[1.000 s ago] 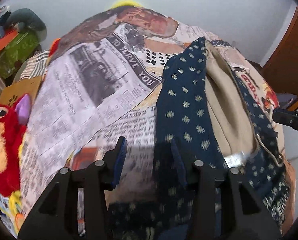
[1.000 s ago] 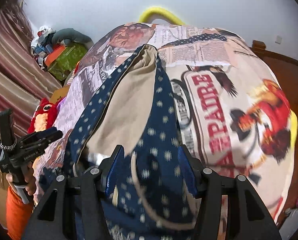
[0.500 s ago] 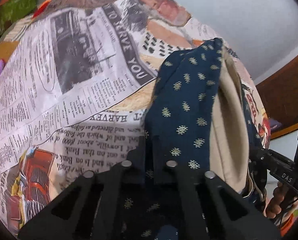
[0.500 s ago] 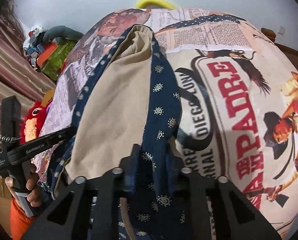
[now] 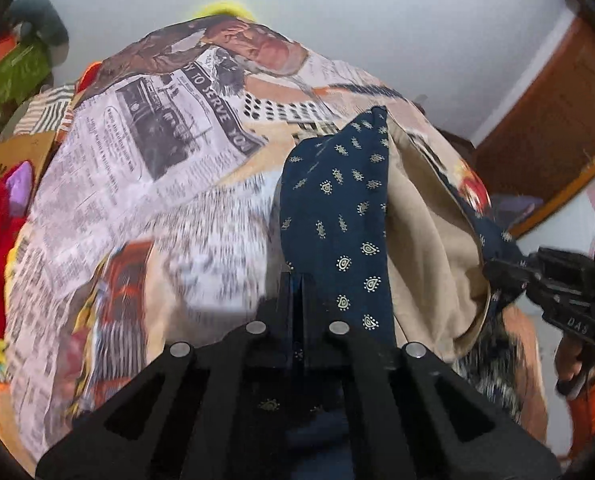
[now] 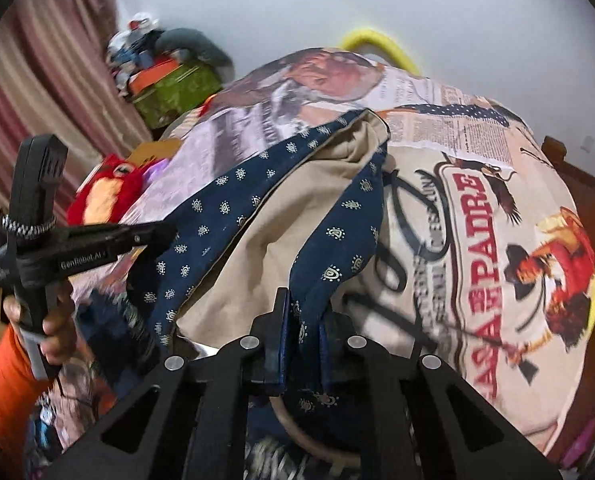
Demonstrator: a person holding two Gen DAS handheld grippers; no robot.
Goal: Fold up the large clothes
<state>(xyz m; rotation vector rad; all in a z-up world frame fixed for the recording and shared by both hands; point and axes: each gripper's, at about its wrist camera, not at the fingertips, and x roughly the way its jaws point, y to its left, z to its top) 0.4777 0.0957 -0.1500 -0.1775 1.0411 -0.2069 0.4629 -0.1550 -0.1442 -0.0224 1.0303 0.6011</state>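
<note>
You stand over the newsprint-patterned bedcover [image 5: 145, 184], your landmark here, with the navy patterned garment [image 5: 337, 216] lying along its middle and running away from you toward the far edge. The garment gapes between your two grips, its beige lining [image 6: 281, 236] showing, one navy edge on each side of that opening. Your left gripper [image 5: 297, 304] is clenched on the near end of the left edge; your right gripper [image 6: 301, 332] is clenched on the near end of the right edge, a drawcord loop [image 6: 297, 436] hanging just below it. Judged from this, the fold has barely started: no crease is set, and the cloth is only gathered and raised off the bedcover. A red plush toy [image 6: 105, 192] sits off the bedcover's left side.
</note>
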